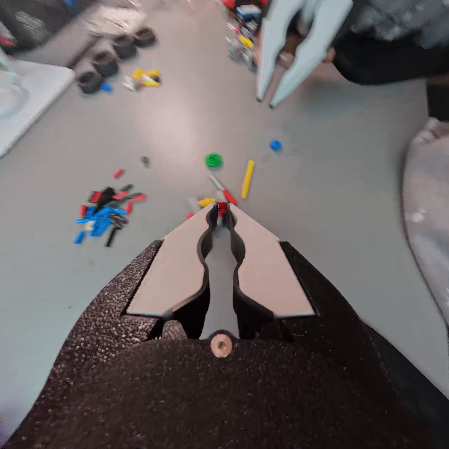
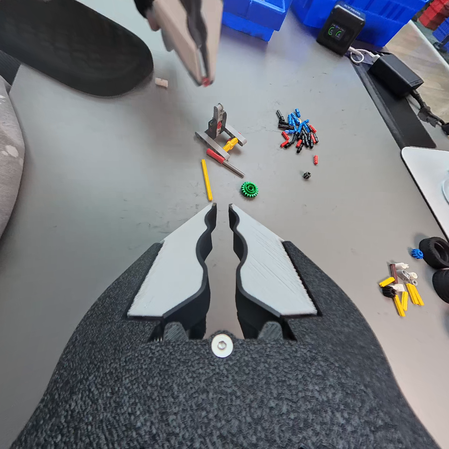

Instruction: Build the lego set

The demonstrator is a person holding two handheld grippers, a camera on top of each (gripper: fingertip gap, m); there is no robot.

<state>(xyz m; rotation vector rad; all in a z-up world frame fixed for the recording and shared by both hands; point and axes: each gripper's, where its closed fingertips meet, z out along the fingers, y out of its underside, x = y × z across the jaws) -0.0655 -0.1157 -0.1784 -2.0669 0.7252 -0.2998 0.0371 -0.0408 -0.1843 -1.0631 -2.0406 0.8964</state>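
My left gripper (image 1: 221, 207) is shut on a small red lego piece (image 1: 221, 208) and holds it above the grey table; it also shows at the top of the right wrist view (image 2: 205, 81) with the red piece (image 2: 206, 82) at its tips. Below it stands a partly built grey lego frame (image 2: 220, 132) with a yellow connector and a red-and-grey axle (image 2: 224, 162). A yellow axle (image 2: 206, 179) and a green gear (image 2: 249, 190) lie just beyond my right gripper (image 2: 222, 206), which is open and empty. The right gripper (image 1: 264, 102) hangs at the far right in the left wrist view.
A pile of blue, black and red pins (image 2: 297, 130) lies right of the frame. Yellow and white parts (image 2: 402, 286), black tyres (image 2: 435, 252) and a small blue gear (image 2: 417, 253) lie at the right. Blue bins (image 2: 255, 21), a black device (image 2: 340, 29) and a power brick (image 2: 396, 74) stand behind. The grippers' ends are close to 15 cm from one another. The green gear (image 2: 249, 190) is about 8 cm from my right fingertips. It turns up in the left wrist view (image 1: 214, 156) as well.
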